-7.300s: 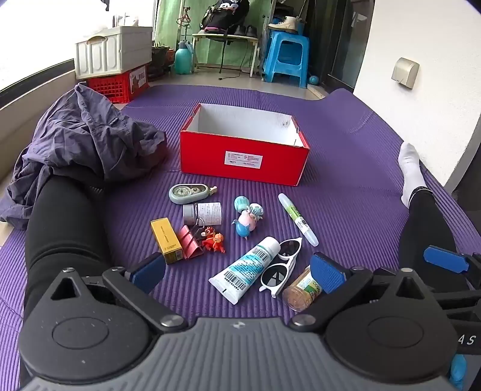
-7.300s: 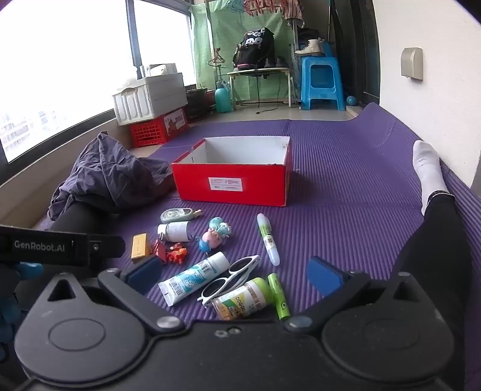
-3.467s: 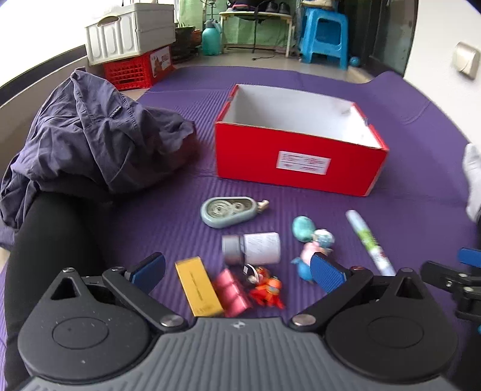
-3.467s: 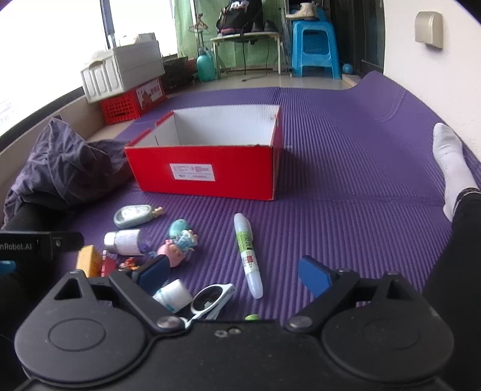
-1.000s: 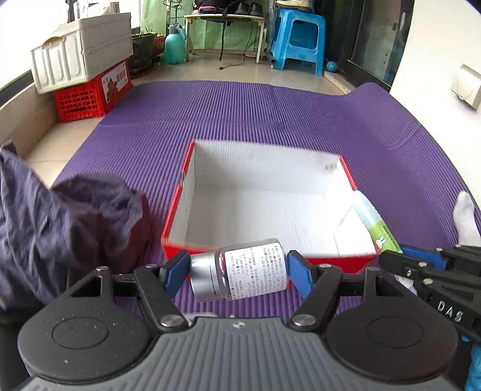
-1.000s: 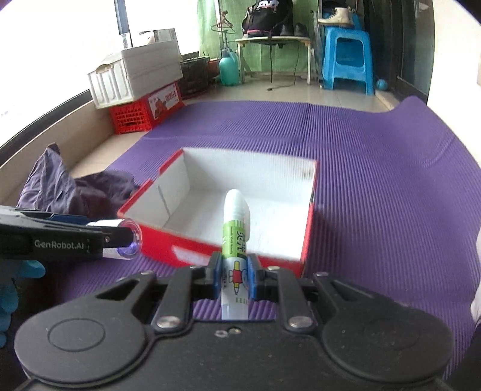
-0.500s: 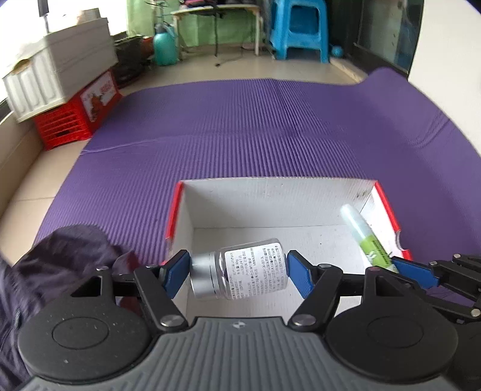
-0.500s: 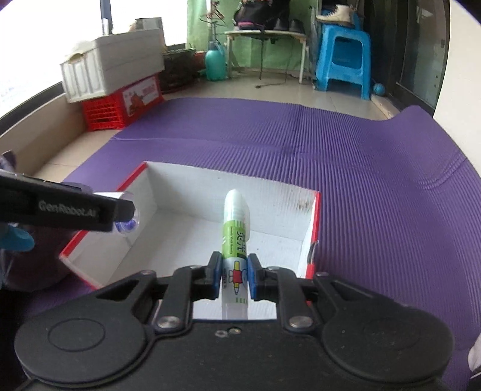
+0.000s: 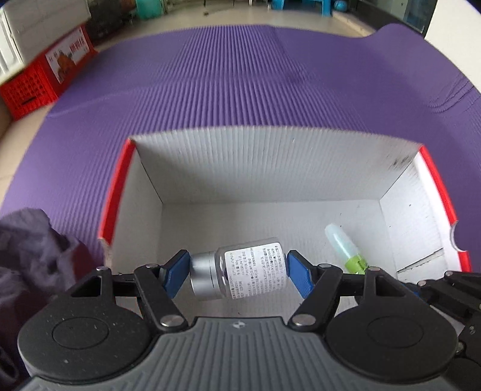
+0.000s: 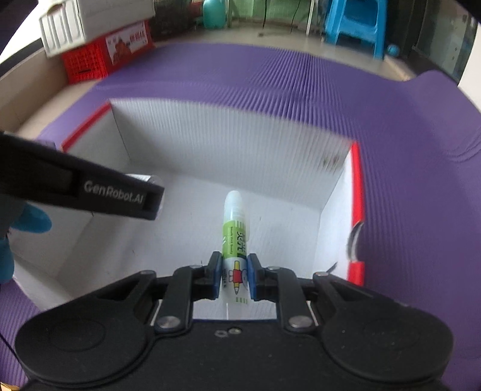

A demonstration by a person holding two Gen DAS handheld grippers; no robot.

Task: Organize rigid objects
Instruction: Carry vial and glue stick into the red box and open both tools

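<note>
My left gripper is shut on a small clear bottle with a silver cap and a white label, held crosswise over the open red box with white inside walls. My right gripper is shut on a white and green glue pen, which points forward and down into the same box. In the left wrist view the glue pen shows at the right, inside the box. In the right wrist view the left gripper's black arm crosses from the left.
The box stands on a ribbed purple mat. A dark grey garment lies left of the box. A red crate with a white bin on top and a blue stool stand beyond the mat.
Both grippers have moved forward and down over the box, tilting more steeply; the box now fills both views. The bottle and the glue pen stay gripped as before.
</note>
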